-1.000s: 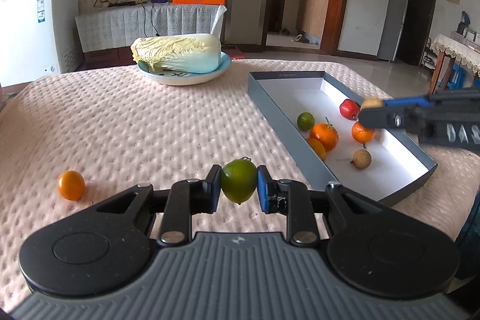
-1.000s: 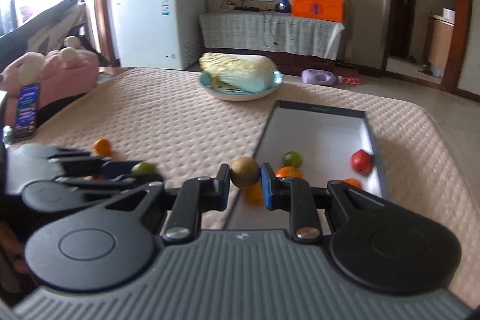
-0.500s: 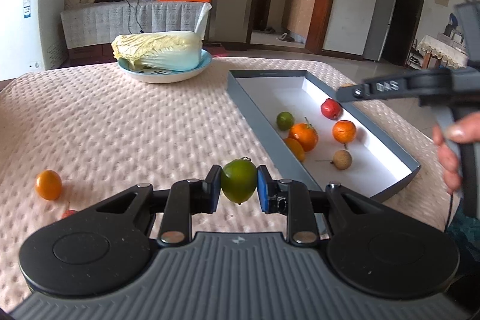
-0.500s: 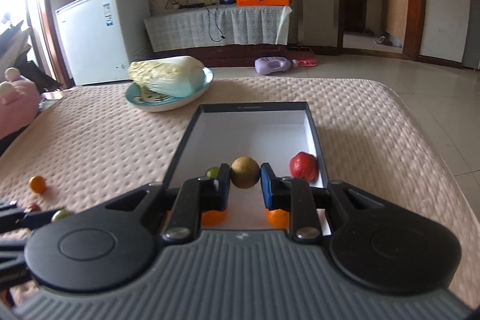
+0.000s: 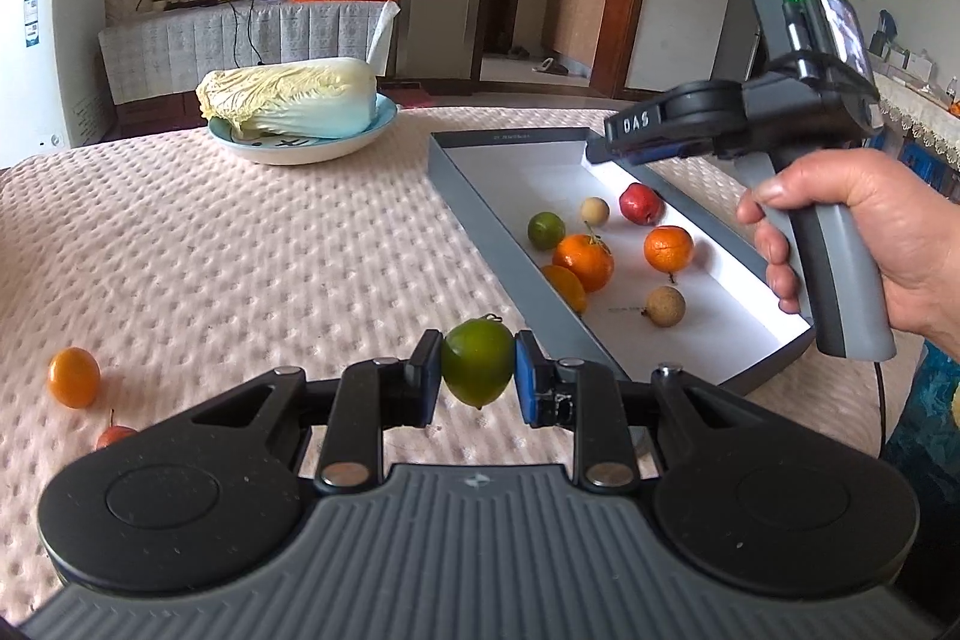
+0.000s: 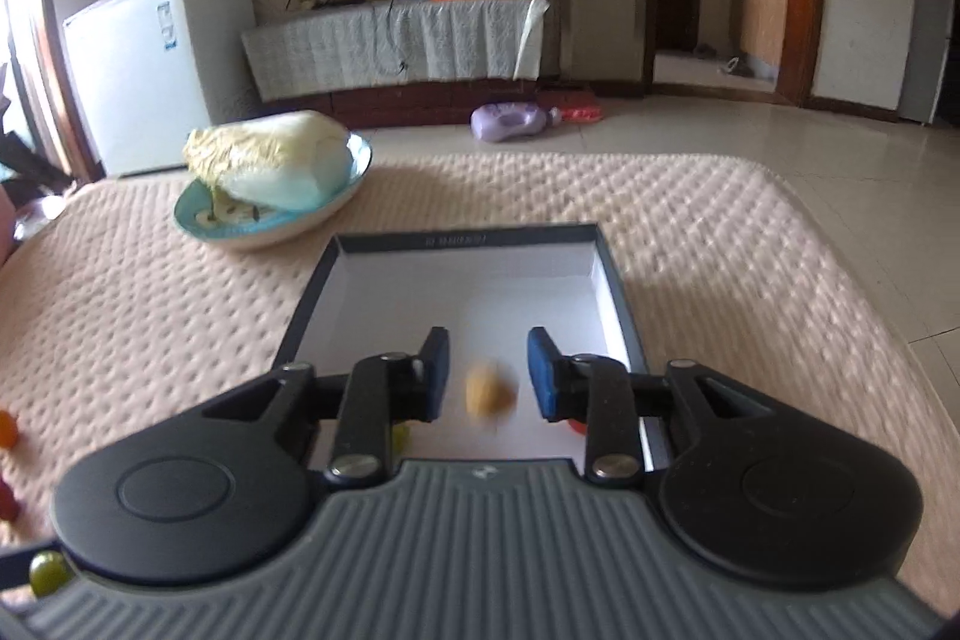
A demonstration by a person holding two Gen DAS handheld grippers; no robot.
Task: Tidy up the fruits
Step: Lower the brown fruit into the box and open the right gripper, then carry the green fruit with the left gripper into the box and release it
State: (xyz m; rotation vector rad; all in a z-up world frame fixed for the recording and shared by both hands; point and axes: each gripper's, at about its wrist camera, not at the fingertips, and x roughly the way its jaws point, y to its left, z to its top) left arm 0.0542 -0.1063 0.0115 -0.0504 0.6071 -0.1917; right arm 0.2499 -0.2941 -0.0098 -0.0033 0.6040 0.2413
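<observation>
At the lower centre of the left wrist view, the left gripper (image 5: pixel 478 377) clamps a green lime (image 5: pixel 478 370); the grey box (image 5: pixel 474 205) with fruit sits at right. Carry it over the near wall before releasing.

In the right wrist view, the right gripper (image 6: pixel 487 375) is opening, its pale longan (image 6: pixel 489 391) free, dropping into the box (image 6: pixel 312 298). Widen fully, then lift clear.

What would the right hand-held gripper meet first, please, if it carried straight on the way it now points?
Probably the white floor of the grey box, just past the right hand-held gripper, whose jaws are opening above it; depth is uncertain.
</observation>
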